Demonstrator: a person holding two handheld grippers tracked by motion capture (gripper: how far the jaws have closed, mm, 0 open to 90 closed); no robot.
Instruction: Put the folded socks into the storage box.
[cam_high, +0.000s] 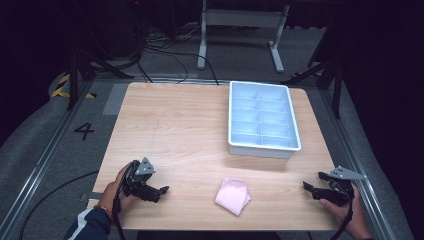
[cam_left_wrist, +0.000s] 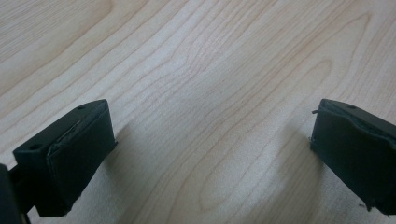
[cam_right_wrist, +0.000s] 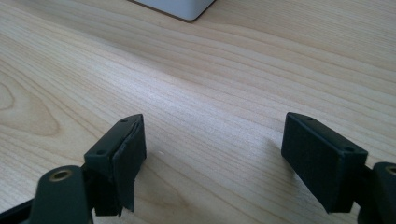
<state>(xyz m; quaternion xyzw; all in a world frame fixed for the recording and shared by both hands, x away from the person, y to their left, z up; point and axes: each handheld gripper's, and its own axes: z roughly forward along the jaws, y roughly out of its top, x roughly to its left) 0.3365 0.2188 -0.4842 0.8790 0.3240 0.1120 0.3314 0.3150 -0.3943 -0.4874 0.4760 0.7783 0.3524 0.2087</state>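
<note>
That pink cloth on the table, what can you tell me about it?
The pink cloth is a small, pale piece of soft-looking fabric, folded into a compact, rounded bundle with a few layers showing at its edges. It lies flat on the wooden table near the front edge, about midway between the two grippers and in front of the white tray, apart from it. Nothing touches it but the tabletop; it looks untouched for now.

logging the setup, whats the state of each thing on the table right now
pink cloth: folded, flat on the table, untouched
white tray: upright, compartments empty
left gripper: open, nothing between the jaws
right gripper: open, nothing between the jaws
table: bare wood
</note>
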